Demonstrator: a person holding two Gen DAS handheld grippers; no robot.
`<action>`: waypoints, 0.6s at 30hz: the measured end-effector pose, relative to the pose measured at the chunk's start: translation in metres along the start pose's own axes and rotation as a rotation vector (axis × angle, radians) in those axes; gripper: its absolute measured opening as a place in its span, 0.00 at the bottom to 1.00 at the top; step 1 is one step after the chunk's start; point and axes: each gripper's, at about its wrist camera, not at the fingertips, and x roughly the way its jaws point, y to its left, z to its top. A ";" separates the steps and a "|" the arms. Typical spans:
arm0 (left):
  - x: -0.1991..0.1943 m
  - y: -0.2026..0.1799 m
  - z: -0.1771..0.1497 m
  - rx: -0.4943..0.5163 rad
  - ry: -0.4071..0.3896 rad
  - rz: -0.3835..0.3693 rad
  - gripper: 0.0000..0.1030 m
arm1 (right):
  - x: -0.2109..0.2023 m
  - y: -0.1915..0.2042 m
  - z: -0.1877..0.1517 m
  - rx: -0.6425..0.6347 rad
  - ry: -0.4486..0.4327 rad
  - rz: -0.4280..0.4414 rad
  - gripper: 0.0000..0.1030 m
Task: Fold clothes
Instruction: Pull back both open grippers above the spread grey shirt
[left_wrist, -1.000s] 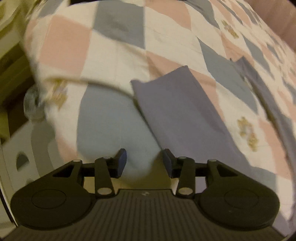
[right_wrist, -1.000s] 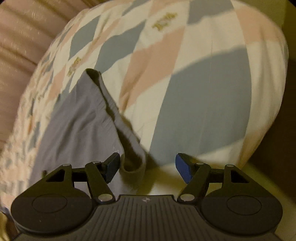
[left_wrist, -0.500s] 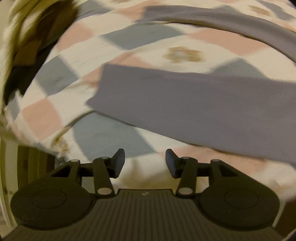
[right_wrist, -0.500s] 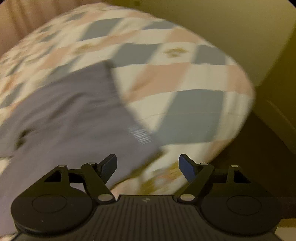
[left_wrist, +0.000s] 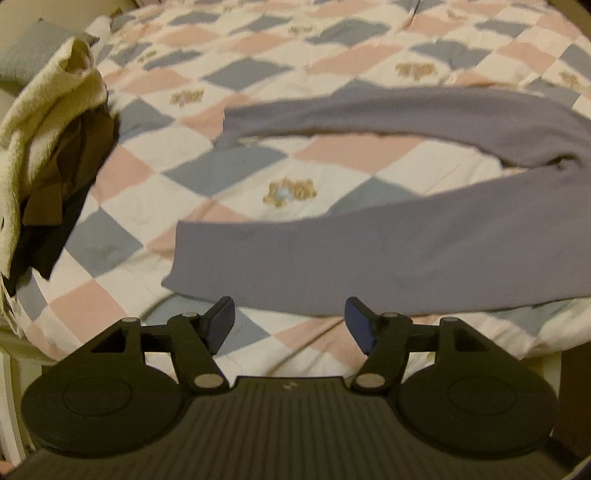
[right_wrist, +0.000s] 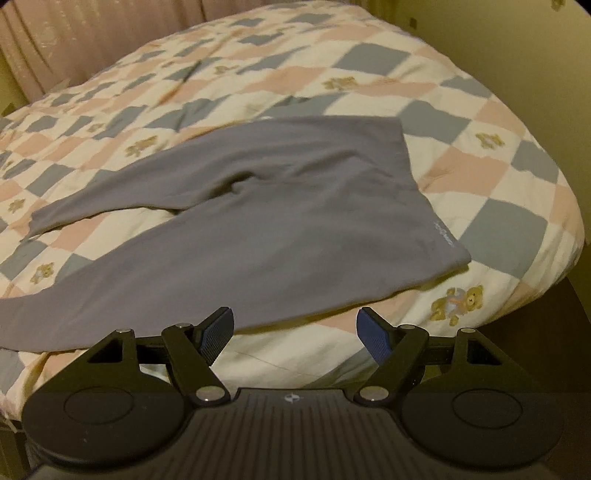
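Note:
A pair of grey-purple trousers (left_wrist: 388, 251) lies spread flat on the checked quilt (left_wrist: 258, 173), legs apart in a V. The left wrist view shows both leg ends. The right wrist view shows the trousers (right_wrist: 280, 236) from the waist end, with the waistband at the right. My left gripper (left_wrist: 290, 319) is open and empty, just short of the near leg's edge. My right gripper (right_wrist: 295, 328) is open and empty, at the near edge of the trousers by the bed's side.
A heap of cream, brown and black clothes (left_wrist: 48, 155) lies on the bed's left edge. A grey pillow (left_wrist: 33, 48) sits behind it. A pink curtain (right_wrist: 92, 33) hangs beyond the bed. Dark floor (right_wrist: 554, 314) is at the right.
Both grippers have pulled back and up from the bed, so the whole garment now shows. The left gripper's jaws have opened wider. The trousers lie flat, released.

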 end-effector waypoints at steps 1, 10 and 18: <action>-0.006 0.000 0.002 0.002 -0.012 -0.001 0.63 | -0.003 0.002 0.001 -0.008 -0.006 0.005 0.74; -0.042 0.011 0.008 -0.005 -0.085 -0.095 0.67 | -0.023 0.014 0.008 -0.027 -0.044 0.022 0.78; -0.055 0.019 0.008 -0.012 -0.122 -0.149 0.71 | -0.032 0.022 0.010 -0.054 -0.057 0.012 0.80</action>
